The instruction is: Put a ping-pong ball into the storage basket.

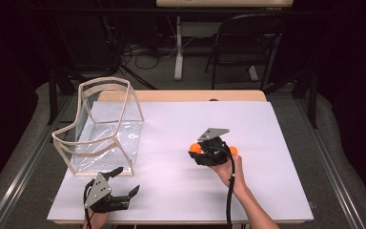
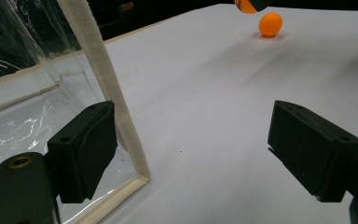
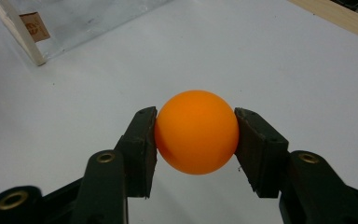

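Right gripper (image 3: 196, 140) jaws pinch orange ball (image 3: 196, 131) mid-bench; smooth ball may squirt out. Left gripper (image 2: 191, 149) jaws spread beside clear bag (image 2: 37, 93).

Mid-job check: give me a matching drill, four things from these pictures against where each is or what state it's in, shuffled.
Things
1. held ball
2. loose ball
3. left gripper
4. clear bag

States
A. jaws wide apart, nothing between them
B. stands open-topped at the sheet's left side
C. pinched between the right gripper's jaws
D. lies free on the white sheet

Pairs: 1-C, 2-D, 3-A, 4-B
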A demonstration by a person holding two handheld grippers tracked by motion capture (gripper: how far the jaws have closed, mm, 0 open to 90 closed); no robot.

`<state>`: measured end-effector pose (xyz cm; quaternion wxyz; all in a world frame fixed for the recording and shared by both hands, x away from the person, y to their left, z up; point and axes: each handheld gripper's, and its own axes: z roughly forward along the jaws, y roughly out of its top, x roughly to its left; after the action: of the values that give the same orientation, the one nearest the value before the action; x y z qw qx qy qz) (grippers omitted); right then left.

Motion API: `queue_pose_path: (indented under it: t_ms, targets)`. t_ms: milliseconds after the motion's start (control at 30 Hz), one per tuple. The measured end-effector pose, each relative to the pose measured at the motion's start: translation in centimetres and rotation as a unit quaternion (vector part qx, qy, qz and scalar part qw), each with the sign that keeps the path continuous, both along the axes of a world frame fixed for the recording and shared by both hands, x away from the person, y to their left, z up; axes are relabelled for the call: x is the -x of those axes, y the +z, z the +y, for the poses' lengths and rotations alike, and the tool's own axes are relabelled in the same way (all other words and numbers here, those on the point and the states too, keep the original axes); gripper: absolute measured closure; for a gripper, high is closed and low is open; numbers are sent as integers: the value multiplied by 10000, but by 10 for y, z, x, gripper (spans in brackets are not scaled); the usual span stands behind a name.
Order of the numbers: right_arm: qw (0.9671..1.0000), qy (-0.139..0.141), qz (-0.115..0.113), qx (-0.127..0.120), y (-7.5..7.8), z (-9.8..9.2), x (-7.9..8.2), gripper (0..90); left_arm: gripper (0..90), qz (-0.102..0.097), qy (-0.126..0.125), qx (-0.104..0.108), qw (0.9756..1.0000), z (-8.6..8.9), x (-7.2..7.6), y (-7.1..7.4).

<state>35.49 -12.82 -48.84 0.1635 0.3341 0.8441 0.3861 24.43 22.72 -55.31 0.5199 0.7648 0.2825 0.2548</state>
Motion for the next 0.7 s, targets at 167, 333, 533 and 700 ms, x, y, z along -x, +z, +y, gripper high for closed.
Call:
queue_pose_path:
  t_ms: [167,333,533,700]
  targets:
    - [10000,28,1,-6,0,3,-3,510,157,2,-1,-18,10000,0,0,0]
    - [10000,42,36,8,1,6,-5,510,157,1,1,-17,10000,0,0,0]
    - [9999,90,42,-17,1,11,-8,510,157,1,-2,-7,10000,0,0,0]
    - [9999,146,24,-7,3,16,-10,511,157,0,1,-9,10000,0,0,0]
